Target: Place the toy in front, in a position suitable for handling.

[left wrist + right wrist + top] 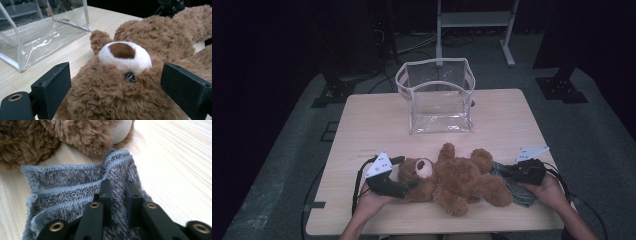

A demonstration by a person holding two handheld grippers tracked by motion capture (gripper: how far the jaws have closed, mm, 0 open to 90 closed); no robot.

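A brown teddy bear (452, 182) lies on its back across the front of the wooden table (377, 120), head to the left. My left gripper (407, 175) stands open with its jaws wide on either side of the bear's head (122, 50), whose fur brushes the pads. A grey knitted cloth (519, 195) with a blue stitched hem lies folded by the bear's leg at the right. My right gripper (508, 172) is shut on a fold of this cloth (62, 180), the two jaws nearly together in the pile. The bear's foot (82, 135) lies just beyond the cloth.
A clear plastic bag (437, 95) with white trim stands open-topped at the back middle of the table, also seen as the bag (37, 42) beyond the bear's head. Behind the table, a white metal stand (474, 22) and black stand bases (562, 87) sit on the grey floor.
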